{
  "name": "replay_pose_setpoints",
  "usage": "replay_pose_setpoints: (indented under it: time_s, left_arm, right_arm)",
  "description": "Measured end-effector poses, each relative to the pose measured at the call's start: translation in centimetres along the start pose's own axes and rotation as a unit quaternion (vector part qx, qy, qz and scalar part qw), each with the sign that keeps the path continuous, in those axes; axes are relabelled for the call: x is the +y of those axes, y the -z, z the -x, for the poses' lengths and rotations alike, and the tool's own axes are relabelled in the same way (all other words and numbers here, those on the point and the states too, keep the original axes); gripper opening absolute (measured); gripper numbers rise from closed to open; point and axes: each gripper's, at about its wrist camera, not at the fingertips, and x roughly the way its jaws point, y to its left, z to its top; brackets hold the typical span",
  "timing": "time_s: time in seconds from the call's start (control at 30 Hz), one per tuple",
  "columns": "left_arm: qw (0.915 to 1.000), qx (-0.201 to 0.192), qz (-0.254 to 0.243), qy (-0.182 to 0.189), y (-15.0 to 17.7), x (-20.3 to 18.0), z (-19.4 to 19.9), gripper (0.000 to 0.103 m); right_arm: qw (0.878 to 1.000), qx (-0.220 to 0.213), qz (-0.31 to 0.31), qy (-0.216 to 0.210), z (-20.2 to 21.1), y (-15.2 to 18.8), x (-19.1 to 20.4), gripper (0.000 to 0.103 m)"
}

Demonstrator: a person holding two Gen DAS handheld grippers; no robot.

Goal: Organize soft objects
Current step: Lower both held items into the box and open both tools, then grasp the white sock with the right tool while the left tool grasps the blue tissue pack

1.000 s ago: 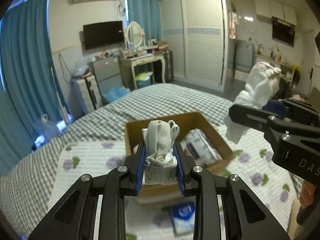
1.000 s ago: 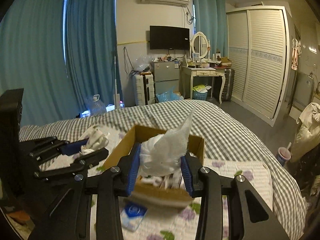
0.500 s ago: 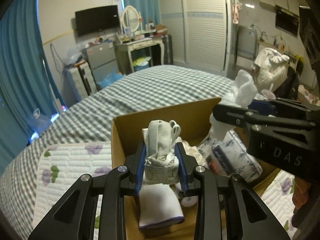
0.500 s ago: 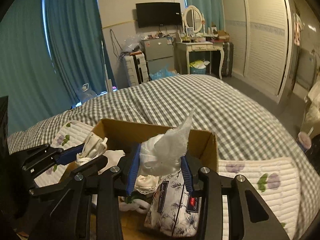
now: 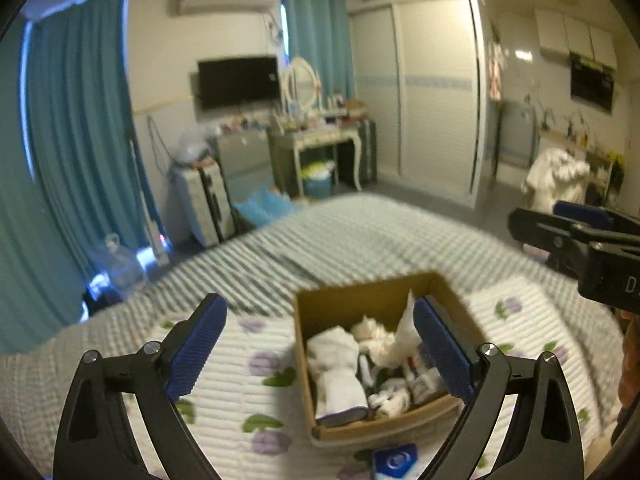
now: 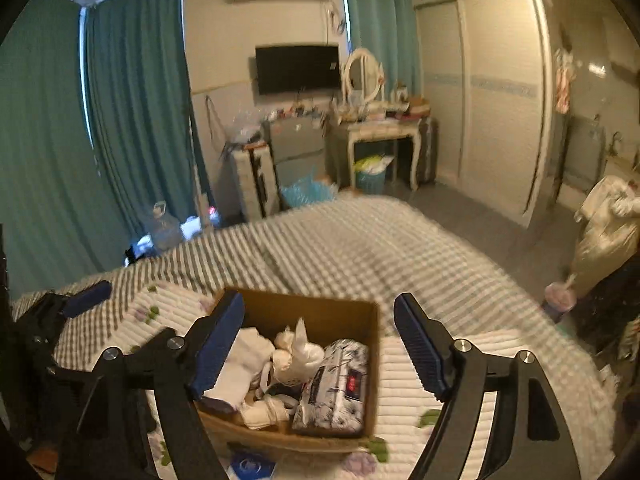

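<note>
Claws, left [image 5: 320,354] and right [image 6: 320,346] (both spread, empty), above cardboard box [image 6: 374,360].

The blue packet [image 5: 394,460] is cut off below the cardboard box [image 5: 384,300].

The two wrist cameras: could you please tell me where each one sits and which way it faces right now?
Left wrist: on the left gripper, looking forward and down at the cardboard box on the bed; own open fingers show, the right gripper at the right edge.
Right wrist: on the right gripper, facing the same box; own open fingers show, the left gripper at the left edge.
Shared: box, bed, TV.
</note>
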Motion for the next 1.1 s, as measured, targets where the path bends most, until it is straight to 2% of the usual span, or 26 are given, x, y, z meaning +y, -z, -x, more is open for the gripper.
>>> replay_pose_setpoints:
  time_s: [0.1,0.17,0.27,0.4,0.53,0.7,0.8,0.93,1.1]
  left_arm:
    - [0.9996,-0.026,0.009,0.000,-1.4,0.5,5.3,0.103]
    - [0.9988,-0.048,0.008,0.000,-2.0,0.9,8.8,0.103]
    - [0.9984,-0.057,0.002,0.001,-1.7,0.8,12.7,0.103]
    - [0.9985,-0.054,-0.004,0.011,0.4,0.8,15.8,0.103]
    - [0.9992,-0.037,-0.016,0.006,3.4,0.5,16.3,0.103]
    - [0.9995,0.014,-0.027,-0.002,8.1,0.2,14.0,0.103]
    - [0.9984,0.050,-0.028,-0.003,11.3,0.0,11.3,0.103]
    - [0.9945,0.095,-0.042,-0.011,15.5,-0.5,7.1,0.103]
    - [0.9899,0.139,-0.025,-0.008,19.2,-0.1,3.2,0.103]
  right_arm:
    - [1.000,-0.022,-0.001,0.001,5.4,-1.2,0.6,0.087]
    - [1.000,-0.028,0.004,-0.001,8.8,-1.4,1.3,0.093]
    - [1.000,-0.022,0.013,0.002,12.4,-0.6,2.0,0.103]
    - [1.000,-0.009,0.015,-0.005,15.5,2.6,2.3,0.103]
    - [1.000,0.010,0.018,-0.007,16.1,7.3,2.8,0.103]
    - [0.998,0.053,0.018,-0.011,13.5,13.5,3.3,0.103]
    - [0.994,0.105,0.007,-0.020,9.5,17.8,3.4,0.103]
    - [0.988,0.155,-0.004,-0.014,4.2,21.7,3.3,0.103]
    - [0.981,0.190,-0.022,-0.038,-0.5,25.0,3.7,0.103]
